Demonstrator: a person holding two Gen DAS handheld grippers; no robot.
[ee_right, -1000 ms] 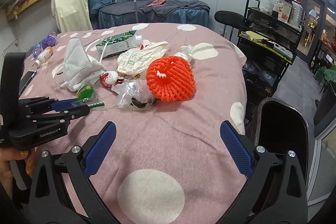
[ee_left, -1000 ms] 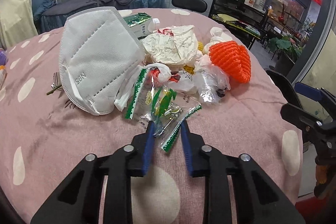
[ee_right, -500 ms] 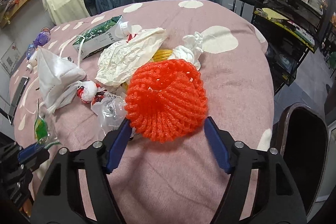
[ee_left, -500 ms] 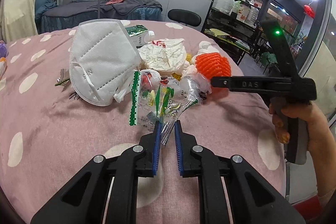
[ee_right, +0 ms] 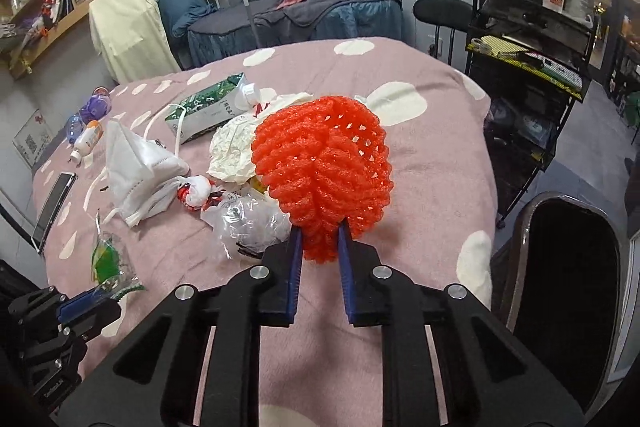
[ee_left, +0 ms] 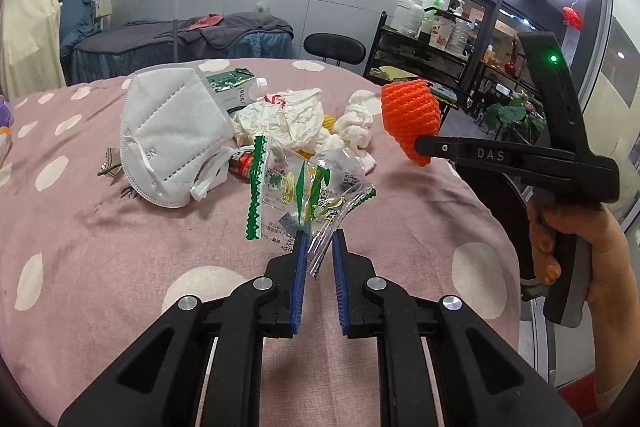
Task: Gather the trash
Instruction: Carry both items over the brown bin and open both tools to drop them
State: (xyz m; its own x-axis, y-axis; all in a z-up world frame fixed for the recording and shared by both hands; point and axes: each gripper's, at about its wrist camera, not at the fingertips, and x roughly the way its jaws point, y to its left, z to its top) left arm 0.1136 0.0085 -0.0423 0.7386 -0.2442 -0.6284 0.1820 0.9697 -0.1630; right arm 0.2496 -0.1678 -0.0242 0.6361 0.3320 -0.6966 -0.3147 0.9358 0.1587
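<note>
My left gripper (ee_left: pixel 319 241) is shut on a clear plastic wrapper with green edges (ee_left: pixel 296 195) and holds it above the pink spotted tablecloth (ee_left: pixel 120 247). My right gripper (ee_right: pixel 319 239) is shut on an orange foam fruit net (ee_right: pixel 322 167), lifted off the table; the net also shows in the left wrist view (ee_left: pixel 410 117). On the table lie a white N95 mask (ee_left: pixel 172 131), crumpled white paper (ee_left: pixel 280 119), a green carton (ee_right: pixel 206 111), a clear plastic bag (ee_right: pixel 248 223) and a white tissue wad (ee_left: pixel 354 125).
A black bin (ee_right: pixel 568 267) stands at the table's right edge. A phone (ee_right: pixel 54 203) and small bottles (ee_right: pixel 90 135) lie at the table's left. A black shelf cart (ee_right: pixel 524 39), a stool (ee_right: pixel 440 11) and a bed (ee_right: pixel 296 11) stand behind.
My right gripper moved in, closed on the orange net and lifted it. My left gripper closed on the wrapper and raised it off the cloth.
</note>
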